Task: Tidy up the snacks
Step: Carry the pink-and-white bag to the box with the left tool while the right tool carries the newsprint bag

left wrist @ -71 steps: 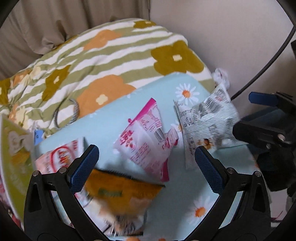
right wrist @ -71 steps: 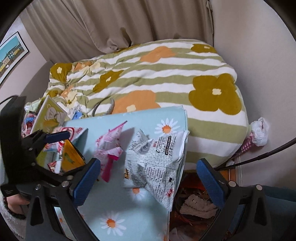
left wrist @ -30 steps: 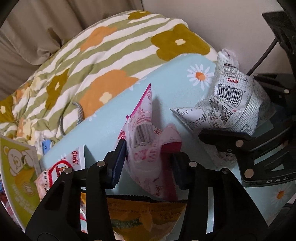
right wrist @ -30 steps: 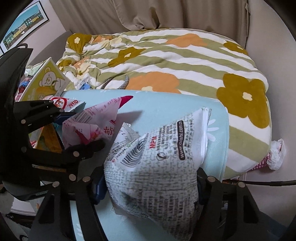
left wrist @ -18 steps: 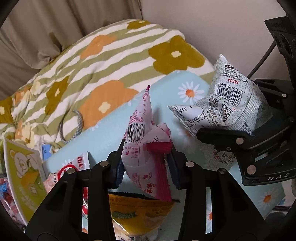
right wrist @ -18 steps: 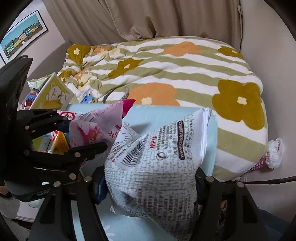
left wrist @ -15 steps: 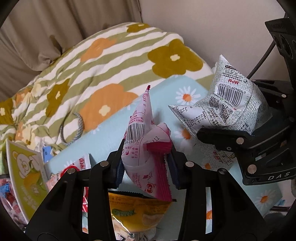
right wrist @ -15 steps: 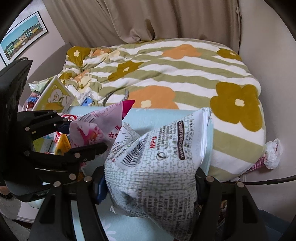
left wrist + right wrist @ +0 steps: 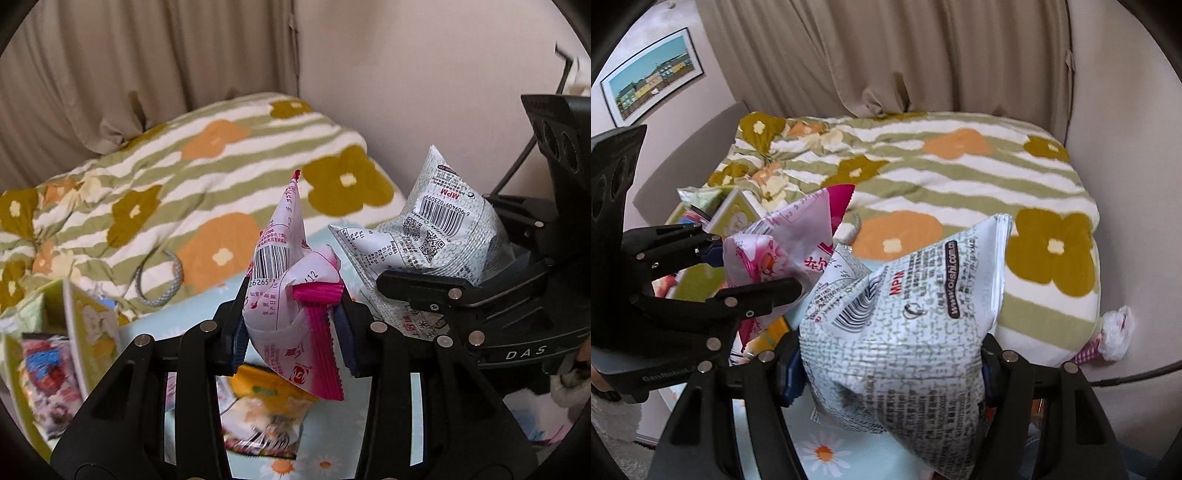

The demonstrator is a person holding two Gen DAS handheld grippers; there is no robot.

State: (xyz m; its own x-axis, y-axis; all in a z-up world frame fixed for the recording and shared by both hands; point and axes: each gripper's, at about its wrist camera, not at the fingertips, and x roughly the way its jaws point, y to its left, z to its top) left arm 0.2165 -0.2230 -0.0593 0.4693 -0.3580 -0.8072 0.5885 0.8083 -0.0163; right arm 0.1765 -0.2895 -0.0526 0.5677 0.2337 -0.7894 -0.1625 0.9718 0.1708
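— Right, where do I stand?

— My left claw (image 9: 291, 328) is clamped tight on the pink snack packet (image 9: 291, 295), centre of the left wrist view, clear of the daisy-print surface (image 9: 184, 325). My right claw (image 9: 890, 373) grips the grey-white snack bag (image 9: 905, 325), low centre in its own view.

— What worries you?

— Both bags are puffy and slick. The pink one is pinched near its crimped seam, so I judge it could swivel or slide out if I swing fast. The two claws sit close together at the right of the left view; the bags might snag each other.

— And the drop-off?

— Probably the green carton (image 9: 74, 332) at lower left, already crowded; I could knock it over.
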